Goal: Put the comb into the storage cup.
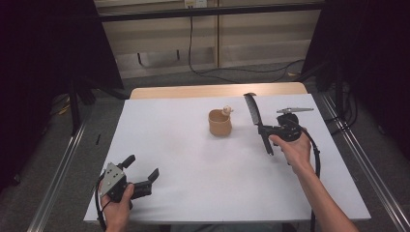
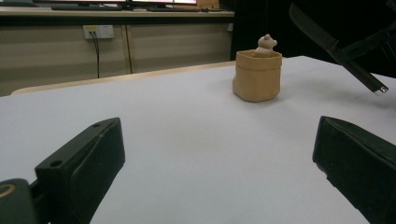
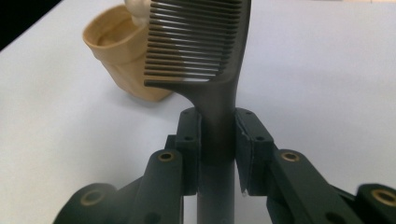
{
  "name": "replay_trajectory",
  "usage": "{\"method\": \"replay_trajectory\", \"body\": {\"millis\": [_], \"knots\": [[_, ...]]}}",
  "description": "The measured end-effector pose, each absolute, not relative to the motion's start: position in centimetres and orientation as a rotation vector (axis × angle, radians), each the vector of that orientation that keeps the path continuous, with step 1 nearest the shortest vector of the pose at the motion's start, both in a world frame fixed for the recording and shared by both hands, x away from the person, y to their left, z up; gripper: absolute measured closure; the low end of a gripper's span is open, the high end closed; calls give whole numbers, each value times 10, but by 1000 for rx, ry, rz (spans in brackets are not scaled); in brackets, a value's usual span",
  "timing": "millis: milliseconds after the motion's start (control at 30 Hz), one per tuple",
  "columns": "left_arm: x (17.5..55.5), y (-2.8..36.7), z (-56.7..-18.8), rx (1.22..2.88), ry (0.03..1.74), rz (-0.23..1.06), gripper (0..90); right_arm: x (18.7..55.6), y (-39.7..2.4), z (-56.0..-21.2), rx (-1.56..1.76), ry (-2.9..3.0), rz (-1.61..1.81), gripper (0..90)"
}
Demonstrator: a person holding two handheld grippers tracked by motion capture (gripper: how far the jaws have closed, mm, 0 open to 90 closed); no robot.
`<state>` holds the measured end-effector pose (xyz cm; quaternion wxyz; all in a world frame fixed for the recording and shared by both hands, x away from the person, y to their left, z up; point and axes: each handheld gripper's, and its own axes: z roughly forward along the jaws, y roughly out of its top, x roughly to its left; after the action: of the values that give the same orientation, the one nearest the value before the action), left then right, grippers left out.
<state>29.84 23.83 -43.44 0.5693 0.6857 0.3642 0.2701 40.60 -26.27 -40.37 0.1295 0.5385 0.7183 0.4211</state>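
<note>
Right claw [image 3: 217, 144] clamps a black comb [image 3: 205, 51] near the tan cup [image 1: 220, 123]; left claw [image 1: 141, 169] rests wide open, empty, on the desk [image 1: 193, 164].

Even overhead light, dark surroundings; soft focus, near jaws slightly blurred.

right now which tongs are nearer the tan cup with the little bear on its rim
Right. The right tongs, shut on a black plastic comb, hover just right of the tan cup. The left tongs sit open near the front left table corner, far off.

High view overhead, gripper views low, sharing the cup [image 1: 220, 123].
</note>
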Motion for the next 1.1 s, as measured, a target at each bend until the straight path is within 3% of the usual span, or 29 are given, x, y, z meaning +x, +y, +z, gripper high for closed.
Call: {"method": "replay_trajectory", "body": {"millis": [1100], "knots": [[298, 238, -434, 1610, 849, 641, 25, 386, -262, -393, 1184, 1884, 1450, 726]]}}
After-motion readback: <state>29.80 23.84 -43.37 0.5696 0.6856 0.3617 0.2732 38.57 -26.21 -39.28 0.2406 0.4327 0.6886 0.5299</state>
